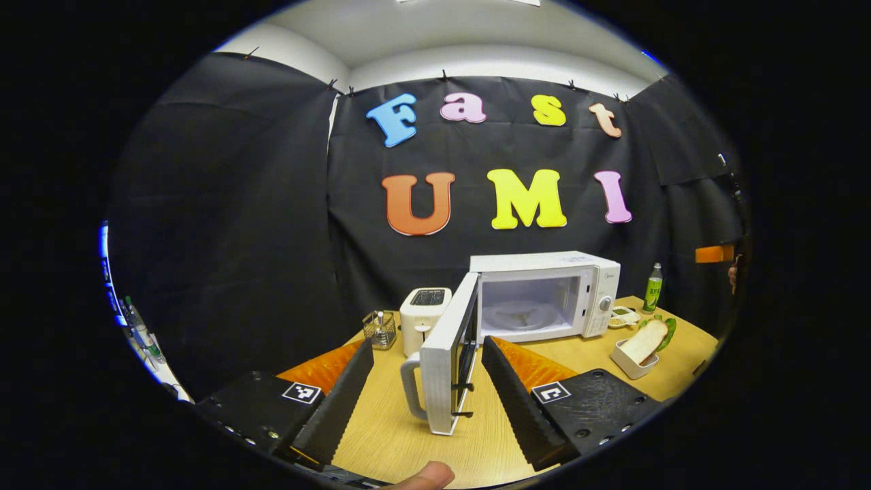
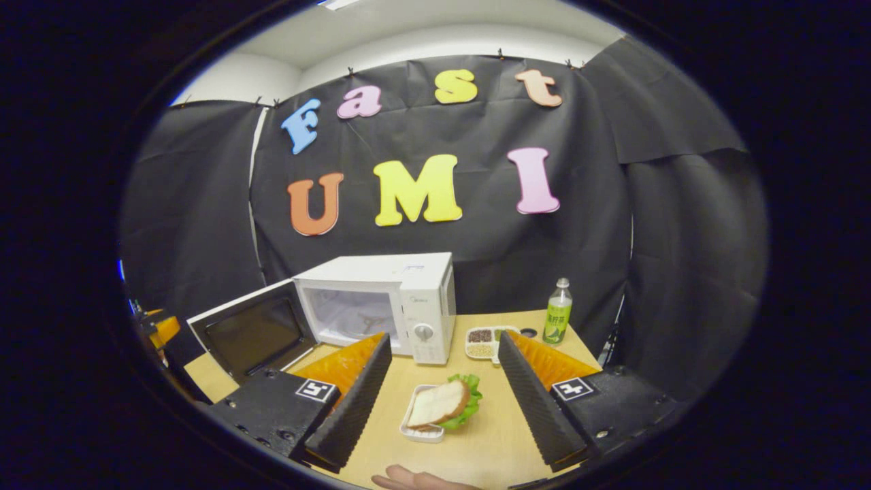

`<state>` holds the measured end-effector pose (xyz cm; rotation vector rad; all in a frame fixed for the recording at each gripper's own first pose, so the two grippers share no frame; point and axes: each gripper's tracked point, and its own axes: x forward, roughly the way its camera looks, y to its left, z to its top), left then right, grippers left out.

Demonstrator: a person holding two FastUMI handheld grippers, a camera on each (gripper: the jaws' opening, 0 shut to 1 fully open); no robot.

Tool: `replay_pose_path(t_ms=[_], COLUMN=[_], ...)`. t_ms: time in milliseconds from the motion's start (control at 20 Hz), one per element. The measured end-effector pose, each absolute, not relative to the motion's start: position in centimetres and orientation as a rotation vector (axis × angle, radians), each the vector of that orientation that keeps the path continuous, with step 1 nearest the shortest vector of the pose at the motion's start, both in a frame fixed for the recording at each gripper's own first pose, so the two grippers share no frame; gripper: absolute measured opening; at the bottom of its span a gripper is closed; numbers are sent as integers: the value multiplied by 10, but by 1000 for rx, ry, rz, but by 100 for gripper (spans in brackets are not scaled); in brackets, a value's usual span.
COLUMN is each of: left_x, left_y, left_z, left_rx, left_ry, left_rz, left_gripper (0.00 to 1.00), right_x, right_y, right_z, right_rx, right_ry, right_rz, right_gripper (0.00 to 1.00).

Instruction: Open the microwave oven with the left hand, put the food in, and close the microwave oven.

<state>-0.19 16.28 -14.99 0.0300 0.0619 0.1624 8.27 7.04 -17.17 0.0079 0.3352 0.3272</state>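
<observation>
The white microwave (image 1: 544,292) stands at the back of the wooden table with its door (image 1: 446,354) swung wide open and its cavity bare except for the turntable. My left gripper (image 1: 429,408) is open, and the door's outer edge with its handle (image 1: 412,388) stands between the two fingers without being touched. The food is a slice of bread on lettuce in a small white tray (image 2: 439,405), seen right of the microwave as the tray (image 1: 639,347). My right gripper (image 2: 439,408) is open, just short of the tray. The microwave (image 2: 381,299) and its door (image 2: 252,333) lie to its left.
A white toaster (image 1: 425,316) and a small glass holder (image 1: 380,329) stand left of the open door. A green bottle (image 2: 558,312) and a divided snack dish (image 2: 486,342) sit right of the microwave. Bare table (image 2: 476,442) lies around the food tray.
</observation>
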Motion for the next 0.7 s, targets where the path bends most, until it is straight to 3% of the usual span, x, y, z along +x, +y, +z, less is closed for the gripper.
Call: replay_pose_path(t_ms=[150,400,450,550,600,650,700], left_x=[10,33,38,44,47,49,50], left_y=[140,91,81,62,54,49,44], left_z=[-117,-86,-83,-75,-71,-68,-66], left_rx=[31,-11,-9,0,5,4,-3], left_ry=[20,7,6,-2,-7,-9,-13], left_rz=[168,116,111,91,82,78,75], left_gripper=[96,97,97,97,97,97,97], right_x=[109,139,146,154,157,159,160], right_y=[54,48,46,47,48,49,51], right_z=[-185,-231,-244,-268,-280,-291,-301], right_rx=[16,-19,-25,-17,-4,15,41], right_ry=[439,676,728,820,863,906,947], right_rz=[365,495,509,538,549,566,587], right_gripper=[92,92,100,100,92,92,100])
